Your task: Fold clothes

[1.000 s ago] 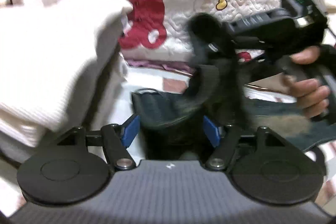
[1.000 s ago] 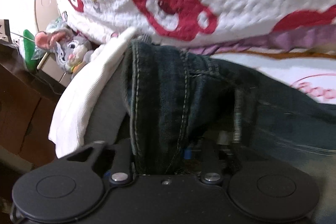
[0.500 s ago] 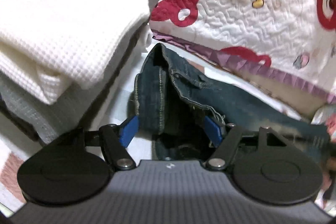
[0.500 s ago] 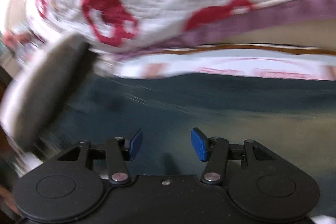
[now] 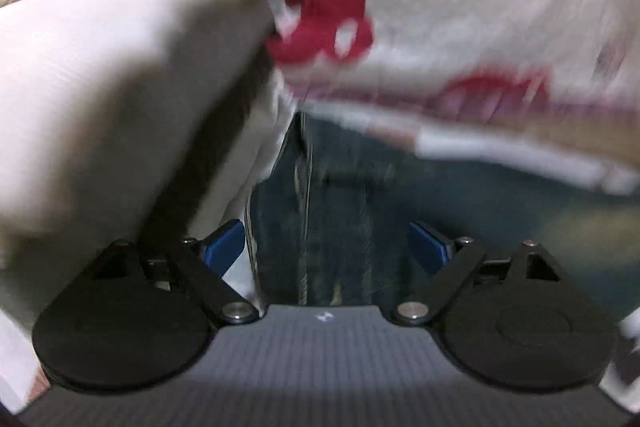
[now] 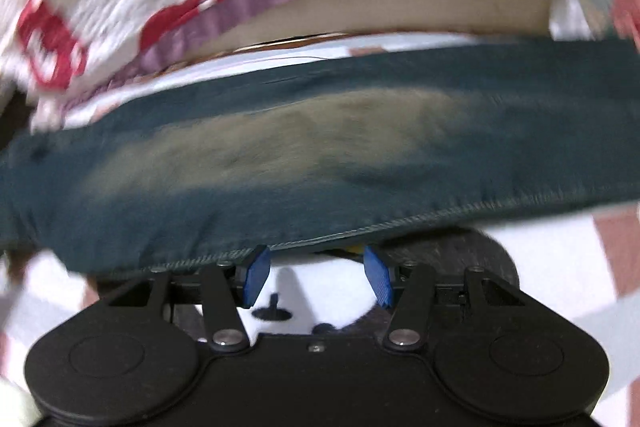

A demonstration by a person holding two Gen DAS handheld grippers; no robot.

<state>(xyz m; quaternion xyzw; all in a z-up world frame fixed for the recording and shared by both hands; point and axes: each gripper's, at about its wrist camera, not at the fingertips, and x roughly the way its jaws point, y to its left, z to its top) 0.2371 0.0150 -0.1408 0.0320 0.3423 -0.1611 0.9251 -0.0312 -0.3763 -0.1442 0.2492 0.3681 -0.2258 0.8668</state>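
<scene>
The dark blue denim jeans (image 6: pixel 320 155) lay flat on the bed. The left hand-held gripper (image 5: pixel 326 247) was opening over them; the right hand-held gripper (image 6: pixel 316 277) stood apart, empty, at their hem. Gripping both layers squarely should keep the fold even.

text: none readable | both views motion-blurred | quilt (image 5: pixel 460 7): printed figures only, no lettering

i see dark blue jeans (image 6: pixel 320 147) with a faded tan patch across the middle and pale stitching at the hem. the quilt (image 5: pixel 460 7) is white with red bear shapes and a purple border. the folded cloth (image 5: pixel 112 75) looks plain white. my pads (image 6: pixel 256 277) are blue.
</scene>
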